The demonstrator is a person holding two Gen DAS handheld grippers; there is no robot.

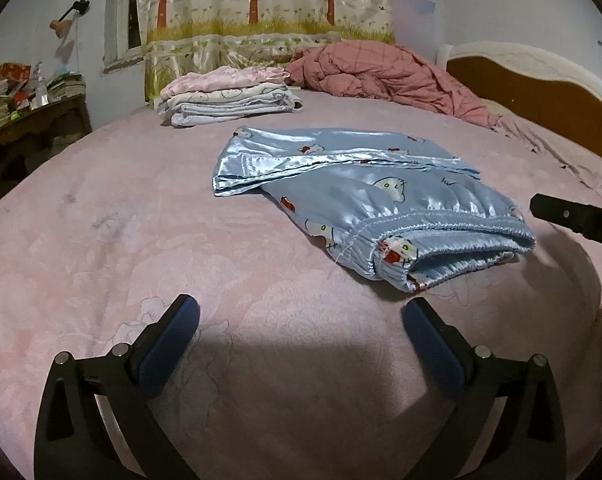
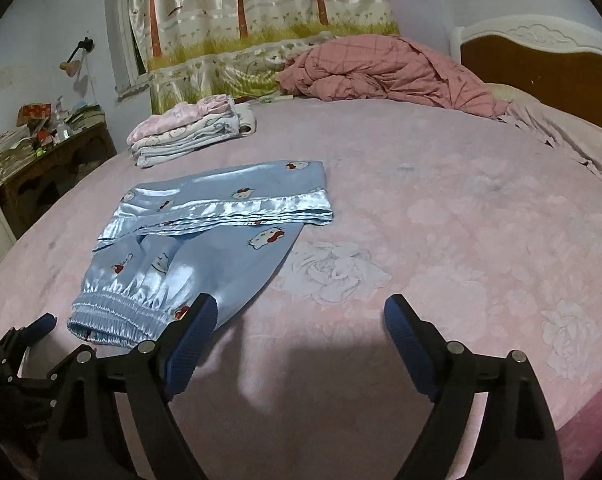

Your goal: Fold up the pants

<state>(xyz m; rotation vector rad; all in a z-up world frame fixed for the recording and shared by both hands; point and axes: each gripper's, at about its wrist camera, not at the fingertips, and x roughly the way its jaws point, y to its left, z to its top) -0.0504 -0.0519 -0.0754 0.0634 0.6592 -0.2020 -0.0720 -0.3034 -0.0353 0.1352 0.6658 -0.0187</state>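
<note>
The blue satin pants point(image 1: 357, 200) lie folded over near the bed's point(image 1: 101, 240) front edge, waistband toward the grippers. The left gripper point(image 1: 301, 320) and right gripper point(image 2: 297, 316) are both spread, holding nothing. The cloth looks light, limp and slippery; pinching the gathered elastic waistband's corners likely holds best.

We find no readable words, brand names, numbers or signs in either wrist view. The blue satin pants point(image 1: 365, 200) on the pink bedspread point(image 1: 141, 248) carry only a cartoon cat print with red bows, no lettering we can make out. The folded clothes point(image 1: 229, 96) stacked behind them show similar cartoon faces; any writing there is too small to tell. The curtain point(image 2: 257, 20) bears trees, birdcages and birds, but no text. On the wooden side table point(image 2: 57, 168), the piled papers and packaging are too blurred for us to read.
</note>
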